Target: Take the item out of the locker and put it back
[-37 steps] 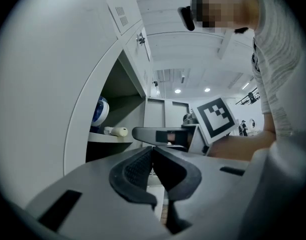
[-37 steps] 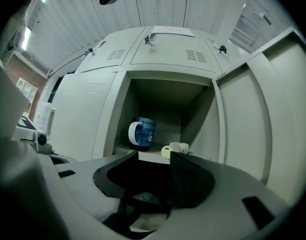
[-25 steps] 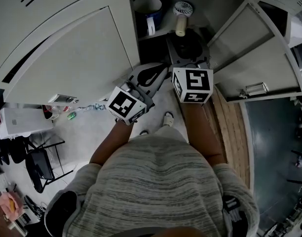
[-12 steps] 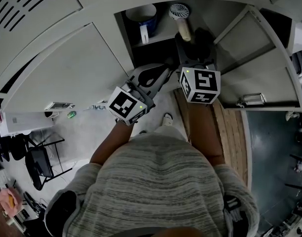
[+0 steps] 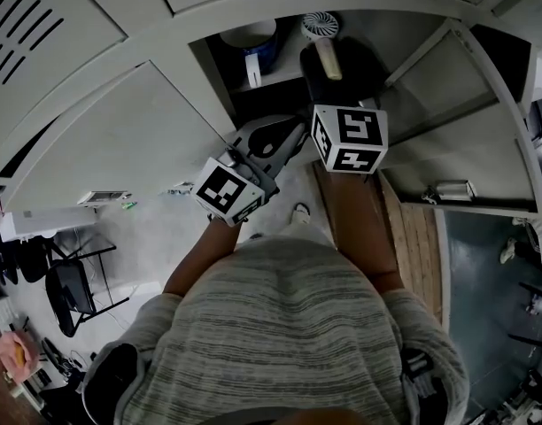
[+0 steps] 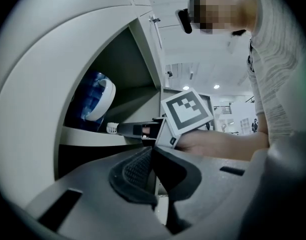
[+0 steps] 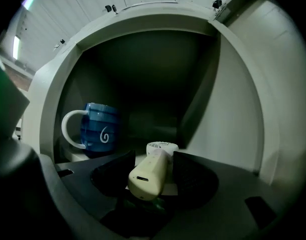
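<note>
In the right gripper view, the open locker (image 7: 233, 119) holds two things on its shelf. A blue mug (image 7: 99, 130) with a white handle stands at centre left, and a cream handheld fan (image 7: 148, 176) lies at lower centre, handle end toward the camera. The right gripper (image 7: 152, 158) has its jaws apart, one on each side of the fan's handle and not pressed on it. Low in its own view, the left gripper (image 6: 152, 159) has its jaws closed together on nothing.
</note>
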Demonstrator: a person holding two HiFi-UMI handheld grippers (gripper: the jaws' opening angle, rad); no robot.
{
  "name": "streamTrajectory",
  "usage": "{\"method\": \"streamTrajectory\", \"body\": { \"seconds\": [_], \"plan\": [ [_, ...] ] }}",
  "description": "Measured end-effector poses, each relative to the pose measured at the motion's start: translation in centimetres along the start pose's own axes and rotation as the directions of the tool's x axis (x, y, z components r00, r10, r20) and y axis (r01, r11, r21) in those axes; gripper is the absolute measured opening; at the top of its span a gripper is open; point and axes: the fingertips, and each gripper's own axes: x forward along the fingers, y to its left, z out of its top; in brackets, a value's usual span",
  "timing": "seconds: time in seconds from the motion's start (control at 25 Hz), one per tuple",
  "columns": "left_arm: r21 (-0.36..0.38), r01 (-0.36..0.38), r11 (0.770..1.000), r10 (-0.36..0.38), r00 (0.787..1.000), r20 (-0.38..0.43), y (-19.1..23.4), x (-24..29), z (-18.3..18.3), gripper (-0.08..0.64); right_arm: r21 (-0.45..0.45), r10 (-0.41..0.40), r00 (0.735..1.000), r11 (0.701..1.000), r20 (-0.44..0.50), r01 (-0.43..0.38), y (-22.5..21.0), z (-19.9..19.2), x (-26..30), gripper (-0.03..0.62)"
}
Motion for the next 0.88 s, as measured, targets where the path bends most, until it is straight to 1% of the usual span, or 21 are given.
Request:
{"method": "streamTrajectory", "body": {
  "seconds": [0.12, 0.16, 0.2, 0.28, 0.4, 0.48, 0.68, 0.88],
  "plan": [
    [-0.007, -0.008, 1.0, 0.009, 1.0, 0.019, 0.21, 0.1, 0.39, 0.008, 0.03, 0.005, 0.999, 1.0, -0.043, -0.004, -0.45, -0.28, 0.32, 0.233],
    [-0.009, -0.008, 1.0, 0.009, 1.0, 0.018, 0.23, 0.11, 0.34, 0.008, 0.046, 0.016, 0.998, 0.999, -0.064, -0.013, -0.54, -0.41, 0.36, 0.226],
    [-0.01, -0.007, 1.0, 0.007, 1.0, 0.013, 0.21, 0.12, 0.21, 0.008, 0.061, 0.031, 0.996, 0.998, -0.086, -0.026, -0.55, -0.54, 0.41, 0.201],
    [-0.012, -0.001, 1.0, 0.001, 1.0, 0.011, 0.07, 0.23, 0.06, 0.008, 0.076, 0.057, 0.99, 0.996, -0.126, -0.048, -0.49, -0.65, 0.56, 0.187],
    [-0.013, 0.012, 1.0, -0.012, 1.0, 0.024, -0.29, 0.45, 0.22, 0.008, 0.089, 0.068, 0.986, 0.995, -0.155, -0.055, -0.54, -0.69, 0.69, 0.18],
    [-0.014, 0.016, 1.0, -0.016, 1.0, 0.025, -0.43, 0.45, 0.22, 0.008, 0.094, 0.065, 0.985, 0.994, -0.162, -0.05, -0.64, -0.72, 0.67, 0.146],
    [-0.013, 0.015, 1.0, -0.015, 1.0, 0.027, -0.4, 0.28, 0.28, 0.008, 0.102, 0.059, 0.985, 0.994, -0.16, -0.043, -0.71, -0.68, 0.64, 0.146],
    [-0.013, 0.01, 1.0, -0.01, 1.0, 0.027, -0.26, 0.17, 0.31, 0.008, 0.103, 0.067, 0.99, 0.993, -0.122, -0.055, -0.67, -0.61, 0.3, 0.146]
  ]
}}
